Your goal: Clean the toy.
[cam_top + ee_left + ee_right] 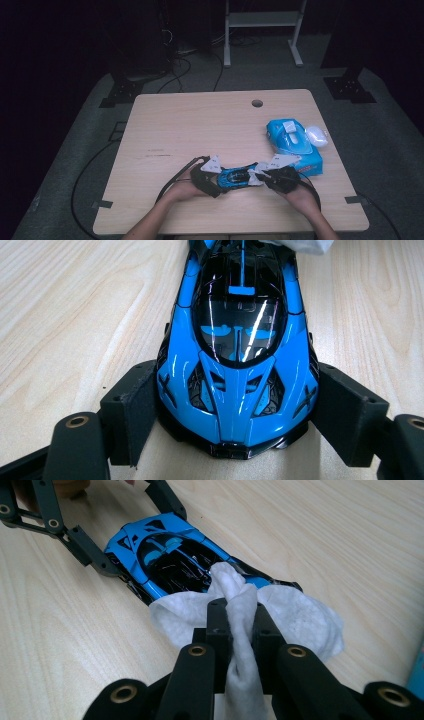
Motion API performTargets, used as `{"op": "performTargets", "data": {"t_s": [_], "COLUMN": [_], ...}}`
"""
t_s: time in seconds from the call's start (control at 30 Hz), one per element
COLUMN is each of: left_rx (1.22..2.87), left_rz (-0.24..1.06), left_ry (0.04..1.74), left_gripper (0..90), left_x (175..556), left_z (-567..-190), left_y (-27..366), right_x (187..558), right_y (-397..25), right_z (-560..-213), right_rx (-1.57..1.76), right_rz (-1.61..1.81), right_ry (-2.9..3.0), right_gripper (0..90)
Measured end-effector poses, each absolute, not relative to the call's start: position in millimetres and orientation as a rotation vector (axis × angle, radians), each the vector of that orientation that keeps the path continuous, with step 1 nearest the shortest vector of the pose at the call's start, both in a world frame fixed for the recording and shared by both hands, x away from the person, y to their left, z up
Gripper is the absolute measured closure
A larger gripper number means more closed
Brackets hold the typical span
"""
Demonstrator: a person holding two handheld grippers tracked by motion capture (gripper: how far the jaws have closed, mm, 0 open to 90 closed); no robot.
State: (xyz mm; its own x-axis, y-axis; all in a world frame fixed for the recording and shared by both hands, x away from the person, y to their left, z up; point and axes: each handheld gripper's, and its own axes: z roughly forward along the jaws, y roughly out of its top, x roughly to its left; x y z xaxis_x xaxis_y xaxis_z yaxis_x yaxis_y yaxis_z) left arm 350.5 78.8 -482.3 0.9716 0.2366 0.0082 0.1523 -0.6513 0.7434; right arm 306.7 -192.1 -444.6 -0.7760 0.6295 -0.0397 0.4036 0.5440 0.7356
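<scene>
A blue and black toy sports car [235, 177] lies on the wooden table [200, 125] near its front edge. My left gripper [212, 181] is shut on the car's nose [235, 405], one jaw pressing each side. My right gripper [265, 176] is shut on a white wet wipe [240, 615]. The wipe drapes over the rear of the car [170, 560] and touches its dark roof. In the right gripper view the left gripper [117, 562] holds the car's far end.
A blue pack of wet wipes [295, 146] lies at the table's right side, with a white lump [316, 135] beside it. A round cable hole [257, 103] sits near the far edge. Cables trail off the left. A white frame [262, 25] stands beyond the table.
</scene>
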Motion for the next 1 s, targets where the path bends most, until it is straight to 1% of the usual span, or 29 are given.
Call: {"op": "performTargets", "data": {"t_s": [0.23,0.43,0.63,0.87,1.0], "left_rx": [2.295,2.295,2.296,2.295,2.293], "left_rz": [0.132,0.132,0.132,0.132,0.132], "left_ry": [0.26,0.267,0.262,0.265,0.266], "left_gripper": [24.3,24.4,24.4,24.4,24.4], "left_x": [351,351,351,351,351], "left_z": [-482,-482,-482,-482,-482], "left_y": [79,79,78,78,78], "right_x": [308,308,312,312,314], "right_y": [-202,-188,-195,-176,-182], "right_z": [-444,-446,-447,-449,-449], "right_rx": [0.897,0.848,0.899,0.849,0.867], "right_rz": [1.083,1.077,1.094,1.104,1.094], "right_ry": [2.467,2.493,2.47,2.491,2.486], "right_gripper": [82.3,82.3,82.3,82.3,82.3]}}
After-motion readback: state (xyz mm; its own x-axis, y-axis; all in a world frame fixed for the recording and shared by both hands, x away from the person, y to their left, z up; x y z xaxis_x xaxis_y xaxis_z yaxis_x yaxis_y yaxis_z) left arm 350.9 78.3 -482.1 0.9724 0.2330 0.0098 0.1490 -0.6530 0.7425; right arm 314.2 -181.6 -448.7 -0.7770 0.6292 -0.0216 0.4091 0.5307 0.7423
